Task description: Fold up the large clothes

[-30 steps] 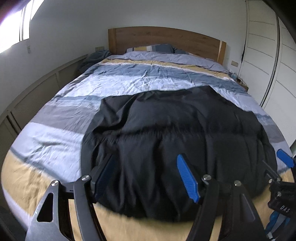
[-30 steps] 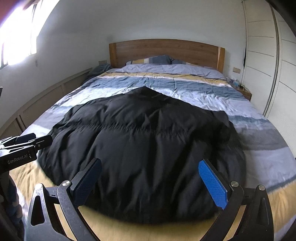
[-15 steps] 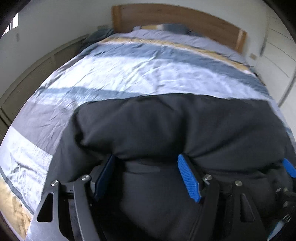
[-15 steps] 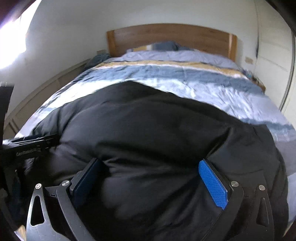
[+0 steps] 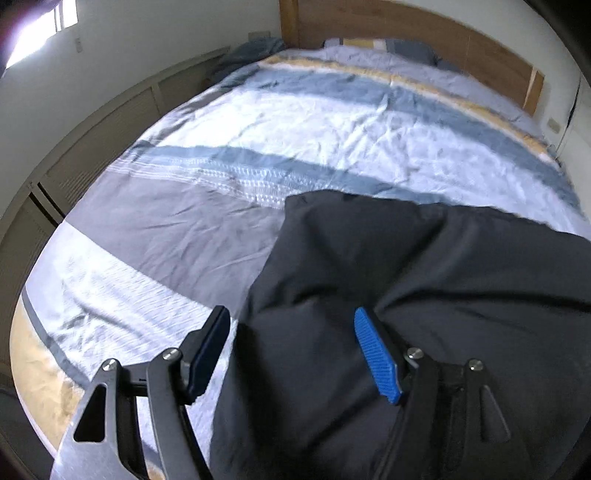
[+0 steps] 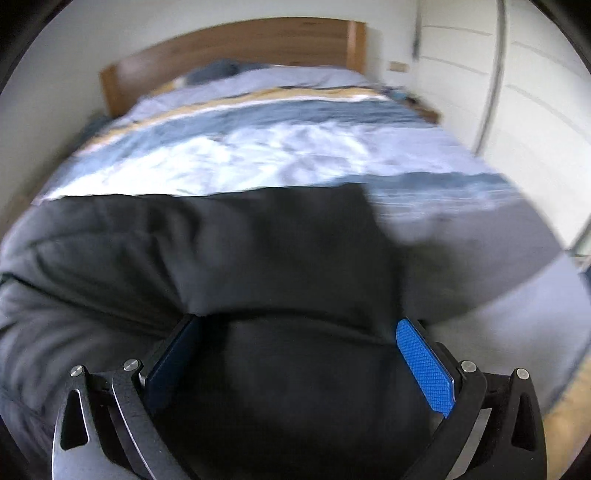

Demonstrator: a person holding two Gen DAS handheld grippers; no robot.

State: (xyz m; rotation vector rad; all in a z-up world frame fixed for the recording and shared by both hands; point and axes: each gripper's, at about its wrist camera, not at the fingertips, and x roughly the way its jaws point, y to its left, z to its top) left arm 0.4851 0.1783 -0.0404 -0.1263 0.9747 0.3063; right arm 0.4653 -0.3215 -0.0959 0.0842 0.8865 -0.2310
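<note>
A large black padded jacket (image 5: 424, 277) lies spread on the striped bed cover (image 5: 295, 129). In the left wrist view my left gripper (image 5: 291, 317) hangs low over the jacket's left edge. It is open: the left pad is over the sheet and the blue right pad (image 5: 373, 354) is over the black cloth. The right wrist view is blurred. There my right gripper (image 6: 297, 325) stands open just above the jacket (image 6: 258, 251), near its right side, with a bulge of cloth between the wide fingers. Neither gripper pinches the cloth.
The wooden headboard (image 5: 406, 26) and a pillow (image 5: 402, 46) are at the far end of the bed. Low panelled cabinets (image 5: 92, 147) run along the left wall. White wardrobe doors (image 6: 517, 92) stand to the right of the bed.
Both grippers have come forward and down onto the jacket, which now fills the lower part of each view. The left view has swung left, the right view right. The jaws stayed wide.
</note>
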